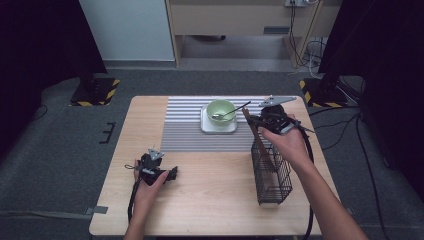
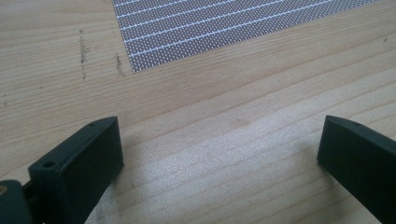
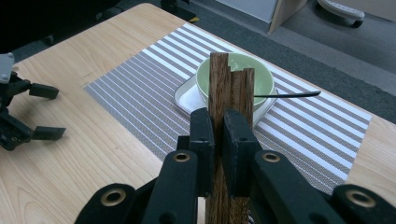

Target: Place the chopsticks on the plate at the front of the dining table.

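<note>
My right gripper [image 3: 218, 123] is shut on several dark wooden sticks [image 3: 231, 88], which stand upright between its jaws. In the high view the right gripper [image 1: 253, 120] holds the sticks [image 1: 258, 140] slanting down into a black wire basket [image 1: 272, 175] at the table's right. My left gripper [image 2: 219, 149] rests low over bare wood with its jaws wide apart and nothing between them. In the high view the left gripper [image 1: 172, 173] sits at the front left of the table, far from the basket.
A green bowl [image 1: 221, 111] with a spoon [image 1: 235, 112] in it stands on a white square plate [image 1: 219, 127], on the striped grey placemat [image 1: 185, 130] at the back middle. The wooden table [image 1: 210, 200] has bare room at the front.
</note>
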A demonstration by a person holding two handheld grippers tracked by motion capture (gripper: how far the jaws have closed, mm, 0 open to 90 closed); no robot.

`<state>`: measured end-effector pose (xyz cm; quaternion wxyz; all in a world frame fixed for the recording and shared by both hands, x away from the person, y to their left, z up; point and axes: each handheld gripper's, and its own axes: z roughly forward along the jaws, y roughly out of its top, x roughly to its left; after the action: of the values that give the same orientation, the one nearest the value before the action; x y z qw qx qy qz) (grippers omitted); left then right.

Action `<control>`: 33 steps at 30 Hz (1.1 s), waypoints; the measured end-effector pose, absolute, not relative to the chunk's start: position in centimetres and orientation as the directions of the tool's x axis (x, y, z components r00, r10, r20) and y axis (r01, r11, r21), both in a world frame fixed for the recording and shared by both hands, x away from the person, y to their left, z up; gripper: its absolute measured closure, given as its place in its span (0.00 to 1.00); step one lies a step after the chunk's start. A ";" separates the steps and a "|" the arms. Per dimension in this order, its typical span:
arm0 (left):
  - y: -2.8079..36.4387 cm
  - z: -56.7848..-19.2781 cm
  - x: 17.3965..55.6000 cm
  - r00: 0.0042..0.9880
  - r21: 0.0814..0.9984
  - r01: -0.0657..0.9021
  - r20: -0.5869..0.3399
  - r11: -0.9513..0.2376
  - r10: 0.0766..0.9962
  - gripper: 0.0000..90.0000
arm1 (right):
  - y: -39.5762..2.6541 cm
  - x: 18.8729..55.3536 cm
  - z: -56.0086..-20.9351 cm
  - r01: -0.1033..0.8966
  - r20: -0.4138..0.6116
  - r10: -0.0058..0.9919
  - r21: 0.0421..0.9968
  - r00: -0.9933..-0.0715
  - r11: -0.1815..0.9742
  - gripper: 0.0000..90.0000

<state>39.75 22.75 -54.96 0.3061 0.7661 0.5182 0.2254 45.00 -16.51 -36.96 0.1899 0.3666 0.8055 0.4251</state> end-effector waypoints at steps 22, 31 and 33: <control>22.0 -54.7 39.2 0.407 0.727 0.623 0.015 -0.289 0.913 0.05 | -17.3 44.6 -33.0 0.389 0.041 0.739 0.869 -0.673 0.306 0.93; 21.1 -53.0 38.4 0.426 0.787 0.555 0.011 -0.271 0.905 0.05 | -19.7 44.5 -31.7 0.362 0.062 0.755 0.901 -0.652 0.238 0.93; 20.9 -52.6 38.3 0.430 0.800 0.532 0.026 -0.276 0.903 0.05 | -20.0 44.5 -31.6 0.359 0.070 0.756 0.905 -0.651 0.226 0.93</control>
<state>38.31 20.87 -52.61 0.3723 0.7591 0.4726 0.2488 44.54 -20.01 -31.58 0.1977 0.3680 0.7576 0.5016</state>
